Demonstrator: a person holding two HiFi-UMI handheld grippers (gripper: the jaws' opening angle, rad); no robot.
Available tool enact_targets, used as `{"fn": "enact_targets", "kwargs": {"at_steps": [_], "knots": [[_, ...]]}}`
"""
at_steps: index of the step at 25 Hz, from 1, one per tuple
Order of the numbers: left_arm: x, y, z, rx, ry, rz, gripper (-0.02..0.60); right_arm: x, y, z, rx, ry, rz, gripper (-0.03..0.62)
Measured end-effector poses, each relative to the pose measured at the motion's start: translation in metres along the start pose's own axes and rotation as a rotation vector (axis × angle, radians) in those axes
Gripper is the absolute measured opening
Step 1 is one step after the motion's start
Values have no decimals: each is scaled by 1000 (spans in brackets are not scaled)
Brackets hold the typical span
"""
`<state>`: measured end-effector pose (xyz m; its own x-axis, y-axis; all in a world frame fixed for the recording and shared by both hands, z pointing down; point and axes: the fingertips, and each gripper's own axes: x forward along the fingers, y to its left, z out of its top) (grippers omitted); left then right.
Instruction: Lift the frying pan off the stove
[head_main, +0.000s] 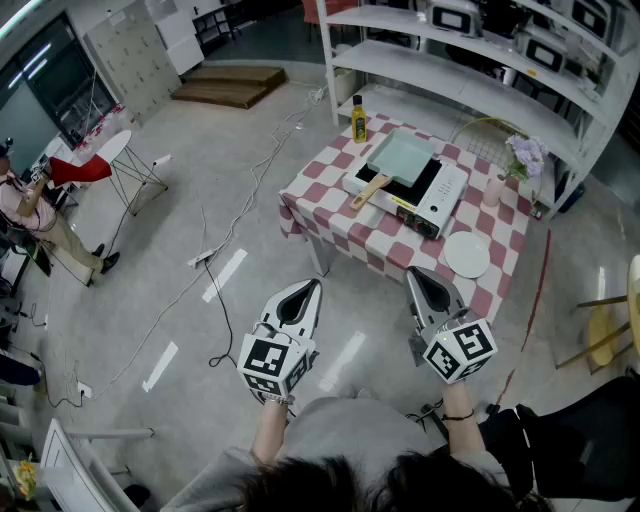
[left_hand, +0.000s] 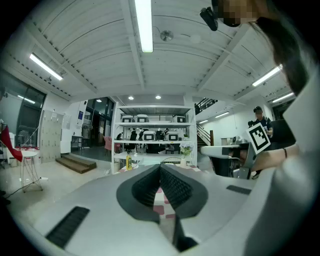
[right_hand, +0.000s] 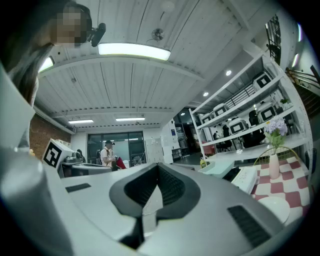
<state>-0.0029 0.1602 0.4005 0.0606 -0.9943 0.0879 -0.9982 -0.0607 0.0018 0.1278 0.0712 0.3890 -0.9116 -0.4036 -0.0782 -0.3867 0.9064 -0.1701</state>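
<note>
A pale green square frying pan (head_main: 401, 158) with a wooden handle (head_main: 367, 190) rests on a white portable stove (head_main: 447, 193) on the checked table (head_main: 345, 222). The pan (right_hand: 223, 161) also shows at the right in the right gripper view. My left gripper (head_main: 313, 286) is held low, well short of the table, shut and empty. My right gripper (head_main: 413, 273) hovers near the table's front edge, also shut with nothing in it. In both gripper views the jaws meet, left gripper (left_hand: 160, 167) and right gripper (right_hand: 158, 166).
On the table stand a yellow bottle (head_main: 358, 119), a white plate (head_main: 466, 254), a pink vase with flowers (head_main: 495, 187) and a wire basket (head_main: 487, 137). White shelving (head_main: 470, 60) rises behind. Cables (head_main: 225, 235) trail over the floor at left. A person (head_main: 30, 210) sits far left.
</note>
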Motion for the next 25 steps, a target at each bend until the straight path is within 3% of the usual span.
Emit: {"fn": "enact_targets", "kwargs": {"at_steps": [25], "knots": [[28, 6, -16, -50, 47, 23, 26, 29, -23, -9, 51, 23, 38, 23]]}}
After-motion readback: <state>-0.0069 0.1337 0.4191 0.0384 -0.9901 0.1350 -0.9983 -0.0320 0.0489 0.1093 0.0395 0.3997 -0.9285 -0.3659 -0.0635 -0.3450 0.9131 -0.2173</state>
